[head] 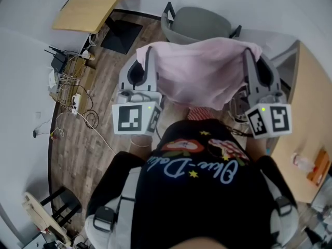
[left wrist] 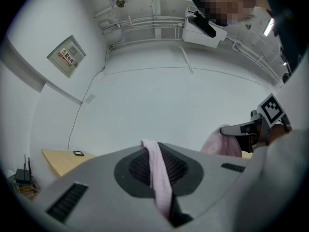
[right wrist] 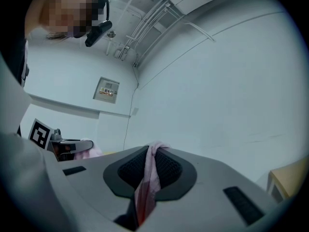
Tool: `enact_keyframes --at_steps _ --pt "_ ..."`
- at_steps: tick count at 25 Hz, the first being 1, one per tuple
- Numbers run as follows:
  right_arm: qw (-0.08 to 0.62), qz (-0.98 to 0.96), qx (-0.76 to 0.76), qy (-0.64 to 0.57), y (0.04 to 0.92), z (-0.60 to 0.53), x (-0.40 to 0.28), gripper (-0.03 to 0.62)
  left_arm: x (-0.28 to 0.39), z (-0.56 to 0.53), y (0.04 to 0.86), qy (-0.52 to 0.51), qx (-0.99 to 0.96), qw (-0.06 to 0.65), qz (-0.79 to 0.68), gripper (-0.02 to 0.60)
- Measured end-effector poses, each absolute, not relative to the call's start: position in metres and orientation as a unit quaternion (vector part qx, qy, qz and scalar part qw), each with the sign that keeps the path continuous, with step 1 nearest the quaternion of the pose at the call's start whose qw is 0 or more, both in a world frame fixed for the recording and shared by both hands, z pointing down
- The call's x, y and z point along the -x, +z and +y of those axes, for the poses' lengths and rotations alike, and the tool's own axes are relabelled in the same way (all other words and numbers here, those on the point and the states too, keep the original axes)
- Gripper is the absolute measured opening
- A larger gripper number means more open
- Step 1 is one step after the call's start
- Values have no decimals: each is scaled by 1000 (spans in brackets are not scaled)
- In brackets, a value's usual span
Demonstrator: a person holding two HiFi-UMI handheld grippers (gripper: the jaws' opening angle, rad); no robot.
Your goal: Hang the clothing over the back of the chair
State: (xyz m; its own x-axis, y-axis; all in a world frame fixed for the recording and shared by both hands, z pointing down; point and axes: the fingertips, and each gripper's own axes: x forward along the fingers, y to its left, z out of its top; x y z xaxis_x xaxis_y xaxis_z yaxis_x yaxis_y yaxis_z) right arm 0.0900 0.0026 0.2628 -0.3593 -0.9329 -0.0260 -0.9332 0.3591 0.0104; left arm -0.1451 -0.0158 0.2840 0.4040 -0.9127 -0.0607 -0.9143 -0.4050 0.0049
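A pink garment (head: 199, 69) hangs spread between my two grippers in the head view, held up level in front of the person. My left gripper (head: 148, 53) is shut on its left top corner, and a pink strip (left wrist: 157, 170) shows pinched between the jaws in the left gripper view. My right gripper (head: 248, 53) is shut on the right top corner, with bunched pink cloth (right wrist: 149, 170) between its jaws. A grey chair (head: 199, 22) stands just beyond the garment, its lower part hidden by the cloth. Each gripper view shows the other gripper (left wrist: 248, 129) (right wrist: 67, 146) with pink cloth.
A curved wooden desk (head: 88, 7) stands at the back left. Cables and a router (head: 70, 82) lie along the left wall. Another wooden table (head: 306, 123) runs along the right with small items (head: 311, 165). Wooden plank floor (head: 101, 118) lies below.
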Motion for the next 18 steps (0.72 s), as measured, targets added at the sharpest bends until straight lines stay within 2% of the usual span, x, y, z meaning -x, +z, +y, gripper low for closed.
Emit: enact_keyframes --at_steps 18 --pt "19 831 556 4 266 -59 -101 32 141 -79 280 13 828 30 559 8"
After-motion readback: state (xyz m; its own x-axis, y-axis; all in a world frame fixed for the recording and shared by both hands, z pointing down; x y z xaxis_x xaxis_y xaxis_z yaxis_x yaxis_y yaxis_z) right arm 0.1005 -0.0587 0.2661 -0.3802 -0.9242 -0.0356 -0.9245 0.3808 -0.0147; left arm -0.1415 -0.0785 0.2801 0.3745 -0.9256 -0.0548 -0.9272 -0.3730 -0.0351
